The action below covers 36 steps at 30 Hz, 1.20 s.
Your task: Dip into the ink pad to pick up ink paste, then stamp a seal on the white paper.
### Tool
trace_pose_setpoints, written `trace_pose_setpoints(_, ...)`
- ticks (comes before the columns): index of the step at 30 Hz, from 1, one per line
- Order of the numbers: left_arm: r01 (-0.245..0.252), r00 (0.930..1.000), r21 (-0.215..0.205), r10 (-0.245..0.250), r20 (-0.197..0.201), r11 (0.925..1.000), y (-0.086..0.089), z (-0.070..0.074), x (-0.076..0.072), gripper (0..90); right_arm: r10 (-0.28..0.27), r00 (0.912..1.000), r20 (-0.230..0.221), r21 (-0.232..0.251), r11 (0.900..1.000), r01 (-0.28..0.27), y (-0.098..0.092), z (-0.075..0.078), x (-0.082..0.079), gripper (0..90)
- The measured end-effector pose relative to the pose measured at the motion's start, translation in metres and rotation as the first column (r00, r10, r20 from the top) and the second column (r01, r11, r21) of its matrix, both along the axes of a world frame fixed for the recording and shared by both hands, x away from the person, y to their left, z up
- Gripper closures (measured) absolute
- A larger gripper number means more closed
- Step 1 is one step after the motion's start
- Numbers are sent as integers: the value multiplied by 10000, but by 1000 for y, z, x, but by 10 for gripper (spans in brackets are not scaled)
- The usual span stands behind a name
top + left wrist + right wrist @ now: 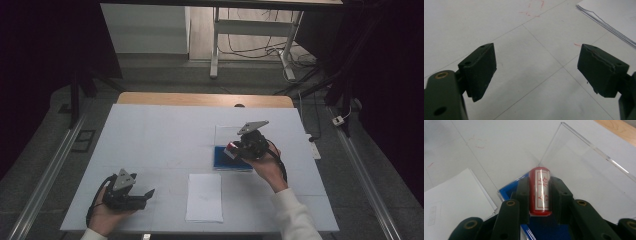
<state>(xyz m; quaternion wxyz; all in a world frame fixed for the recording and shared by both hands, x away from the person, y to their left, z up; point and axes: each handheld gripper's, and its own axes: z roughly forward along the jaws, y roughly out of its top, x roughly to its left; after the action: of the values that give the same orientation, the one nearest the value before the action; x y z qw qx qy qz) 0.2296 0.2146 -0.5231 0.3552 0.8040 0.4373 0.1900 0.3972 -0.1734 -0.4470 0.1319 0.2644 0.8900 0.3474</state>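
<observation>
From the high view, my right gripper is clamped on a red stamp just above the blue ink pad, whose clear lid lies swung open behind it so the pad is free to reach. My left gripper rests at the near left of the surface, apart from the paper, I'd say to stay out of the way until the sheet needs steadying

In the left gripper view its jaws stand wide apart with nothing between them, low over the bare surface; a corner of the paper shows at the top right

In the right gripper view the stamp sits squeezed between my two jaws, label side up, over the ink pad, with the lid beyond and the paper to the left. I judge I hold it by the sides so its face stays free to press down
</observation>
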Motion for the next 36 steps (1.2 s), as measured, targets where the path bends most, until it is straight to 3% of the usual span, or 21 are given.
trace_pose_setpoints(23,-67,10000,4,67,18,10000,0,-1,1,155,612,9980,-163,581,9965,-602,-3,10,-23,696)
trace_pose_setpoints(36,-23,10000,-11,23,30,10000,-1,-1,1,156,1009,9946,-250,317,9945,-1001,4,8,-39,696)
